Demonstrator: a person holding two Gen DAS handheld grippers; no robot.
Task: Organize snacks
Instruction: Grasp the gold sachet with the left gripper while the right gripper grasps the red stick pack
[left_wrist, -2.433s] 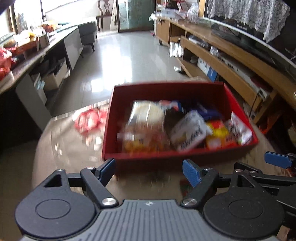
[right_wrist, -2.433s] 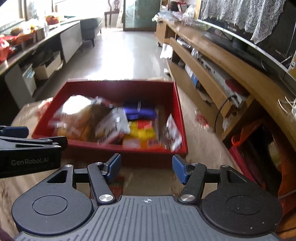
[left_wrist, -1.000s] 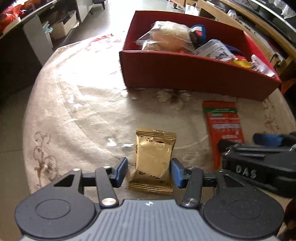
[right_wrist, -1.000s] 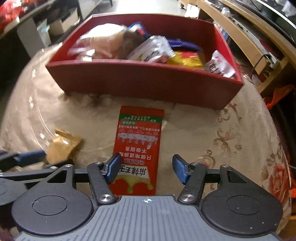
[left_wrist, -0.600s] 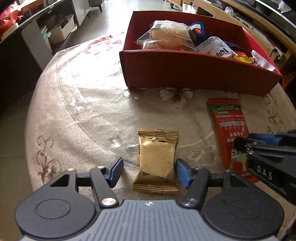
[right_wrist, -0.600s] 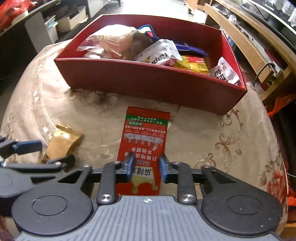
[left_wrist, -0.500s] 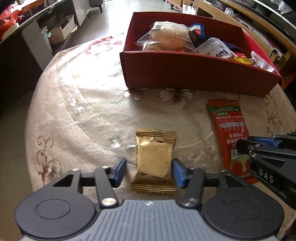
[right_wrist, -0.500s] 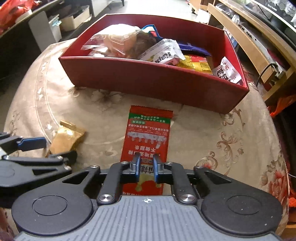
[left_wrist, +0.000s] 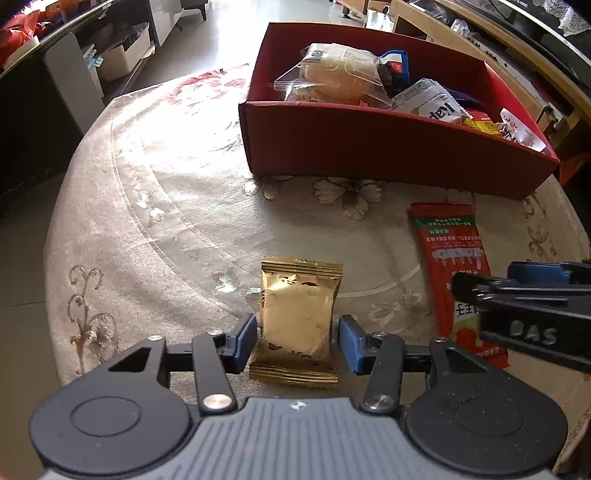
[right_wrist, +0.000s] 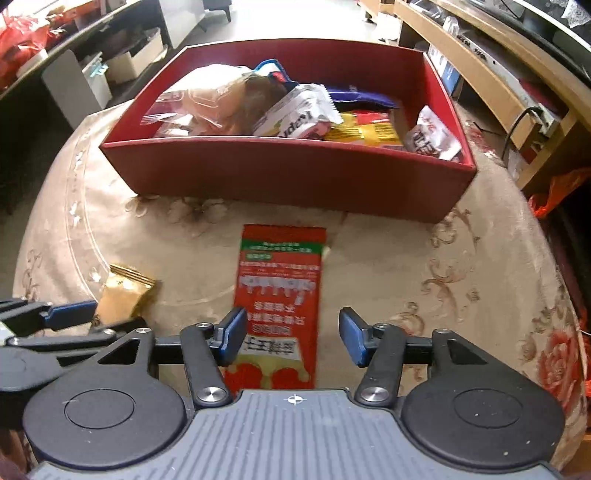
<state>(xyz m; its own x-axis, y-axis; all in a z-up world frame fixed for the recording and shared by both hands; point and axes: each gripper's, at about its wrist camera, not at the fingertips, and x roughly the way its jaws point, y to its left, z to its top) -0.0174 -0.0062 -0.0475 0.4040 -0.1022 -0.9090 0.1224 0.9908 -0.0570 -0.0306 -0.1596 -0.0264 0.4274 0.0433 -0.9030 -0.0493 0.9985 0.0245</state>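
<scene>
A gold foil snack packet lies on the round table, between the fingers of my left gripper. The jaws stand open, close on either side of the packet. It also shows in the right wrist view. A long red snack packet lies flat between the open fingers of my right gripper, nearer the left finger; it shows in the left wrist view too. A red box holding several snack packs stands just beyond both packets.
The table has a beige floral cloth under a clear cover, with its edge close on the left and right. A wooden TV shelf runs along the right. A dark counter with boxes under it stands at the left.
My right gripper, shut on the red packet half a second ago, has opened, and the packet lies on the table. My left gripper stays open around the gold packet, slightly closer.
</scene>
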